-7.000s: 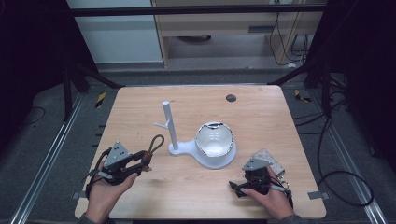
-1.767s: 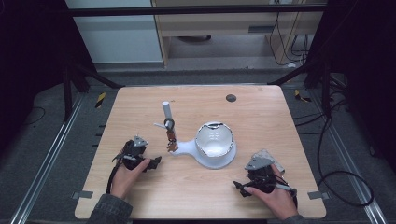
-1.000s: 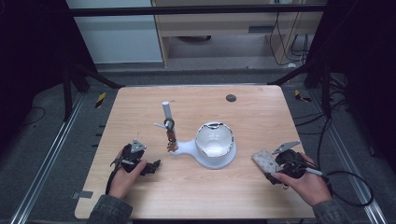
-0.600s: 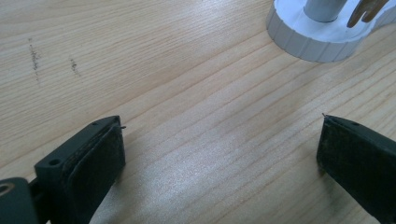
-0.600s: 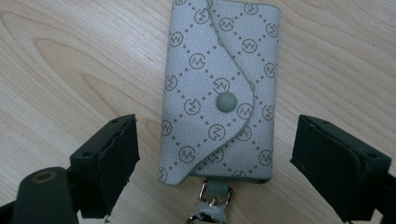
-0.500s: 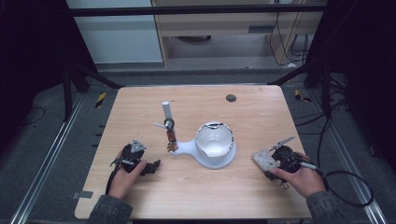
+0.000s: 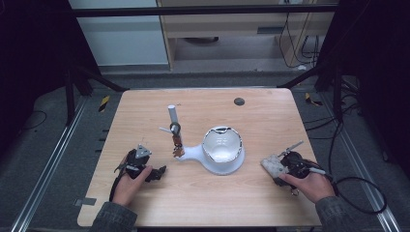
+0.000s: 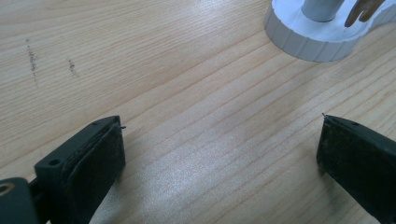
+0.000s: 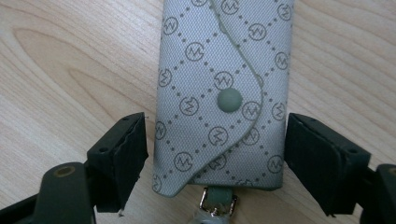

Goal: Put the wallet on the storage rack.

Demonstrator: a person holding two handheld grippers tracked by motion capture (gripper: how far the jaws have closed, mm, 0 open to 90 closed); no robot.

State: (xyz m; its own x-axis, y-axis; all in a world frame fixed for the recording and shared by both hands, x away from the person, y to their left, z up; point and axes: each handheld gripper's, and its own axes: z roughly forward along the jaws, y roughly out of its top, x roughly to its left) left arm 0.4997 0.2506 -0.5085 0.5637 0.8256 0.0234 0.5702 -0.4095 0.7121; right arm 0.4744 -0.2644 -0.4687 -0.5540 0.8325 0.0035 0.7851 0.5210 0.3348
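**Key pouch lined up between my right jaws**

My right gripper (image 9: pixel 215 154) stands with its jaws either side of the grey monogrammed key pouch (image 9: pixel 224 93); they have just been closing in, and a sliver of bench still shows between each pad and the fabric, so I am not pressing on it yet. The pouch lies flat on the bench (image 9: pixel 60 70), its long axis running straight away from me along the line of my jaws, so the pads face its two long edges. Its metal clasp end points back toward my palm, the far end away from me; the snap-button flap faces up. In the high view the pouch (image 7: pixel 271 165) sits by the right front of the bench, just ahead of my right gripper (image 7: pixel 285 164), pointing toward the white bowl-shaped tray (image 7: pixel 221 145).

My left gripper (image 8: pixel 219 154) rests with jaws wide apart over bare wood, nothing between them, well apart from the pouch. The white stand (image 7: pixel 172 126), with its hanging keyring, lies nearer that hand. The pouch, I judge, is the right hand's work.
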